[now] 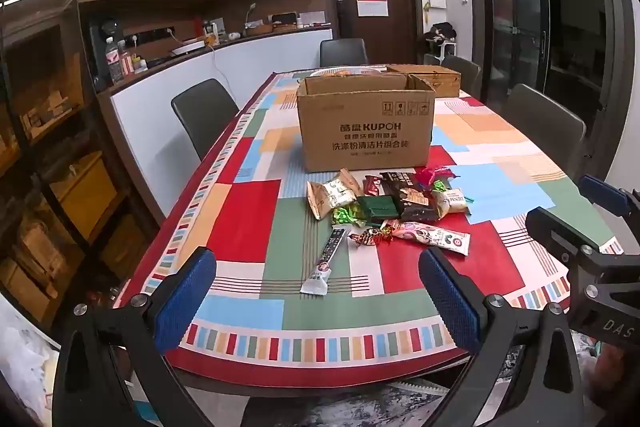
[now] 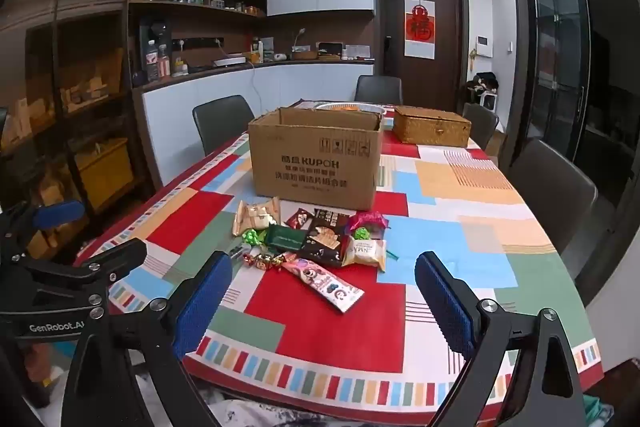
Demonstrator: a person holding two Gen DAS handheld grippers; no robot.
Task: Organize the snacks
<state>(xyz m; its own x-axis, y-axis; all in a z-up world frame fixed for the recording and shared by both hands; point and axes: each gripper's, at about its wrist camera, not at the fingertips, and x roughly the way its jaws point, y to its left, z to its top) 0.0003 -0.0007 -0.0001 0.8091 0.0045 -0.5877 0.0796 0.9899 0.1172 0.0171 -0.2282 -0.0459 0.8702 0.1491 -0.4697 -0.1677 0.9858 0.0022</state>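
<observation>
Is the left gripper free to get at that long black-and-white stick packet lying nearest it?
Probably yes. The left gripper is open and empty, and the stick packet lies alone on the tablecloth ahead of its fingers, with nothing between.

table: patchwork cloth | cardboard box | snack packets just before it | wicker box behind

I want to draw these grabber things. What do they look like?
Each has black metal arms with silver bolts and two jaws faced with bumpy blue pads. The left gripper has "GenRobot.AI" in white on its body; the right gripper shows the letters "DAS". No cables or sleeves show.
</observation>
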